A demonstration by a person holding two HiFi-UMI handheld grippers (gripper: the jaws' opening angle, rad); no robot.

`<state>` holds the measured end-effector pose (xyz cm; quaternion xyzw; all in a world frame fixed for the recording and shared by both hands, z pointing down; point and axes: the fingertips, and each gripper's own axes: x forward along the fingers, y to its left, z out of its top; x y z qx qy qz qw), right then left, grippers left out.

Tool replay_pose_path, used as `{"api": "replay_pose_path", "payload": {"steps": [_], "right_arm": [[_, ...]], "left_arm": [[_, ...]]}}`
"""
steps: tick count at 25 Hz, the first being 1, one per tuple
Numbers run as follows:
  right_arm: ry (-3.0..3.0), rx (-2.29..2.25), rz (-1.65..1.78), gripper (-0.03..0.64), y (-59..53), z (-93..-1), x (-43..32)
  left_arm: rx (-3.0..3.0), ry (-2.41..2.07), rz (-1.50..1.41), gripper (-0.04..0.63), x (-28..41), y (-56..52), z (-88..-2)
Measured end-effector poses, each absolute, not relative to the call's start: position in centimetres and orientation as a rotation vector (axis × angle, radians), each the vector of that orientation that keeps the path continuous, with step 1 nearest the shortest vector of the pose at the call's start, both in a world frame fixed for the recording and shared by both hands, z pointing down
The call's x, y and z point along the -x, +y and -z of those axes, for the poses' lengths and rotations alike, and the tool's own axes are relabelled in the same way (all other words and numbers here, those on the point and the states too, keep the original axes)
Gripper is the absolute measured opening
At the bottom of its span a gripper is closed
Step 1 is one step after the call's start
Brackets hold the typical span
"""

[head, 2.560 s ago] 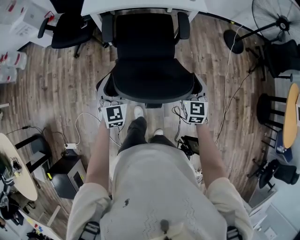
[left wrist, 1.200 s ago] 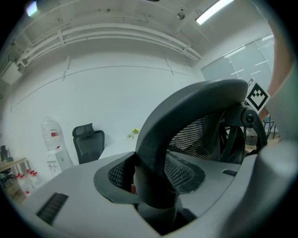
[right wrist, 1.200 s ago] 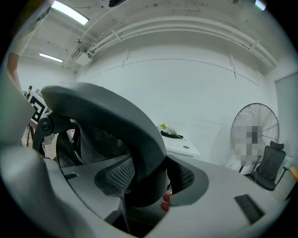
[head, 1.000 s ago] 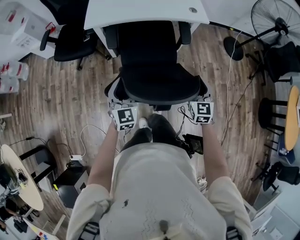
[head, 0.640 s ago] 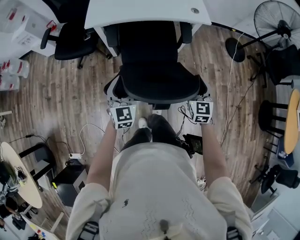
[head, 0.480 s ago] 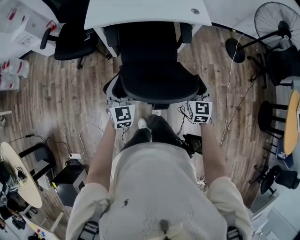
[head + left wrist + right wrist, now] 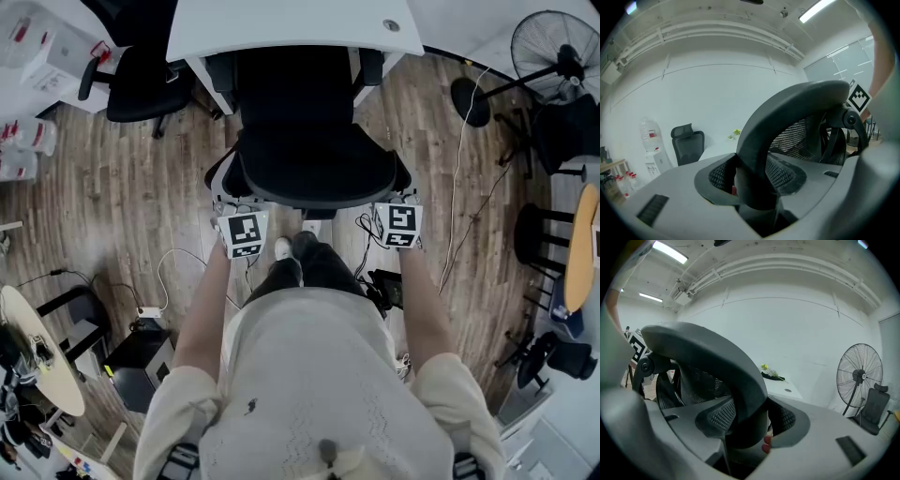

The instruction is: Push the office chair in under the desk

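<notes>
Head view, seen from above. White counter (image 7: 281, 23) along the top edge; black office chair (image 7: 314, 159) on the wood floor (image 7: 122, 187), its seat front and armrest ends beneath the counter edge, backrest toward the person. Left claw (image 7: 754, 180) and right claw (image 7: 745, 425) each clamp the backrest's upper rim, one at each corner.

Office chair (image 7: 314, 159): seat matt black, looks like cloth. Back is fine black mesh in a smooth matt dark-grey plastic frame (image 7: 787, 112). Left gripper (image 7: 757, 187) & right gripper (image 7: 747, 427): matt light-grey plastic shells; pads (image 7: 721, 176) black w/ rough dotted texture. Desk (image 7: 281, 23) top smooth, white, slight sheen. Floor (image 7: 122, 187): grey-brown wood-look planks, matt. Fan (image 7: 859, 376): thin wire guard, prob. metal.
</notes>
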<state>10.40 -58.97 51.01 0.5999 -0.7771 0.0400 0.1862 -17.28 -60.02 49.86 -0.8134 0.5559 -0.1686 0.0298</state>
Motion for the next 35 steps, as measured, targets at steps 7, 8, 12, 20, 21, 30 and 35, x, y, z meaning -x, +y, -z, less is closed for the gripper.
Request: {"api": "replay_pose_path", "payload": {"steps": [7, 8, 12, 20, 21, 30, 35], "right_arm": [[-2.19, -1.691, -0.108, 0.224, -60.6, -51.2, -10.2], [-2.189, -1.691, -0.108, 0.224, -60.7, -51.2, -10.1], [-2.192, -1.686, -0.106, 0.224, -61.8, -51.1, -10.1], [-2.197, -1.68, -0.111, 0.224, -63.9, -51.6, -10.5], [-2.197, -1.68, -0.111, 0.224, -64.2, -51.6, -10.6], [-2.197, -1.68, -0.098, 0.222, -66.1, -51.6, -11.0], [-2.195, -1.68, -0.098, 0.222, -67.0, -51.7, -11.7]], "left_arm": [[2.503, 1.714, 0.516, 0.213, 17.5, -61.7, -50.0], [2.505, 1.713, 0.517, 0.213, 17.5, -61.8, -50.1], [2.503, 1.718, 0.519, 0.213, 17.6, -62.8, -50.0], [2.494, 1.725, 0.521, 0.213, 17.2, -64.8, -50.3], [2.494, 1.726, 0.521, 0.213, 17.0, -65.0, -50.3], [2.494, 1.728, 0.522, 0.213, 16.6, -66.8, -50.3], [2.501, 1.727, 0.526, 0.213, 16.0, -67.7, -50.4]]}}
